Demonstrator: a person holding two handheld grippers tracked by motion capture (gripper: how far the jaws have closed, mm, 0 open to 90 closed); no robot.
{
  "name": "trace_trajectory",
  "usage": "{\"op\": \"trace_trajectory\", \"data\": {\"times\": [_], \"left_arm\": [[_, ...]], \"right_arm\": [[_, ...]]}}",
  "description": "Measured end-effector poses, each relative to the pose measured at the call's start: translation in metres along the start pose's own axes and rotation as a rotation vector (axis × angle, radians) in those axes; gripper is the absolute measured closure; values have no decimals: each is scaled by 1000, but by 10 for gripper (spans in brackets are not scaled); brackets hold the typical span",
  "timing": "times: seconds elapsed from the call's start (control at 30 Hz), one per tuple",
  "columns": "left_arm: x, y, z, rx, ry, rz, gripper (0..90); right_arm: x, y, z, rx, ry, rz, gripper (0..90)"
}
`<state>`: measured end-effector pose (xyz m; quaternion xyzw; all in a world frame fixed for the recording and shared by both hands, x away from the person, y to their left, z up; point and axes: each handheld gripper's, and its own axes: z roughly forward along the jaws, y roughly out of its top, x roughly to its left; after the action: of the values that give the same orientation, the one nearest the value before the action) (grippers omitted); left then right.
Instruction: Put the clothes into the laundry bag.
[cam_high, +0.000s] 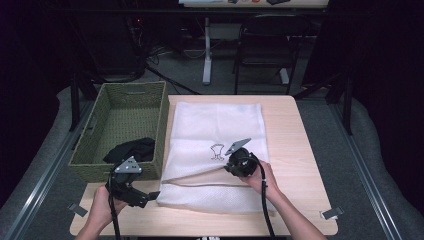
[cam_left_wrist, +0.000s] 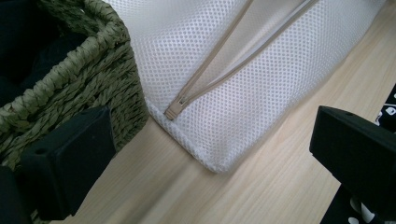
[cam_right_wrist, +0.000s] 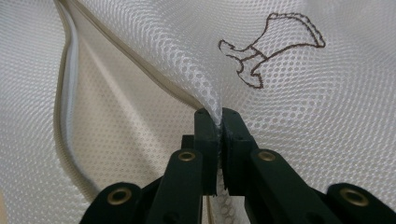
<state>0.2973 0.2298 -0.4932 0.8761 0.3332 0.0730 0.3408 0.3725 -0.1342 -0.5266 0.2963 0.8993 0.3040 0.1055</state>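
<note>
A light wooden table (cam_high: 300, 165) sits in a dark room, seen from above. On it lies a large white mesh laundry bag (cam_high: 215, 125), spread flat and covering most of the table's middle, with a small brown outline drawing (cam_high: 217, 150) printed near its centre. Just left of the bag, touching the table's left edge, stands a green woven basket (cam_high: 120, 107) with a dark piece of clothing (cam_high: 131, 149) inside at its near end.

Two forearms come in from the bottom. The person's right hand (cam_high: 260, 181) reaches forward over the bag's near half, wrist angled inward, holding the right gripper (cam_high: 231, 164) just below the drawing. In the right gripper view its two black jaws are pressed together on a pinched ridge of the mesh beside the tan zipper (cam_right_wrist: 116, 60), lifting the top layer so the bag's mouth gapes along the near side.

The person's left hand (cam_high: 107, 200) rests low at the table's near left corner, holding the left gripper (cam_high: 150, 196) level and pointed right, toward the bag's near left corner. In the left gripper view its jaws are spread wide with nothing between them, the bag's corner and the closed end of the zipper (cam_left_wrist: 173, 110) just ahead, the basket wall close on one side.
</note>
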Motion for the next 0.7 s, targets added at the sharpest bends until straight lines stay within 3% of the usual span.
{"op": "trace_trajectory", "data": {"times": [0.13,0.27,0.37,0.5,0.6,0.63,0.7], "left_arm": [[-4,3,-3,-9,-24,37,3],[-5,6,-5,13,-39,68,3],[-3,9,-10,-14,-59,58,3],[1,12,-15,-13,-61,62,0],[5,16,-20,-48,-102,73,0],[8,17,-22,-51,-134,79,0],[10,21,-27,-44,-110,99,0]], "right_arm": [[0,1,-6,-25,4,-8,868],[1,1,-7,-29,8,-8,868],[2,2,-7,-29,11,-10,869],[2,2,-9,-28,14,-13,869],[1,3,-10,-33,14,-19,869],[1,3,-10,-36,14,-18,870],[0,3,-9,-35,21,-12,870]]}}
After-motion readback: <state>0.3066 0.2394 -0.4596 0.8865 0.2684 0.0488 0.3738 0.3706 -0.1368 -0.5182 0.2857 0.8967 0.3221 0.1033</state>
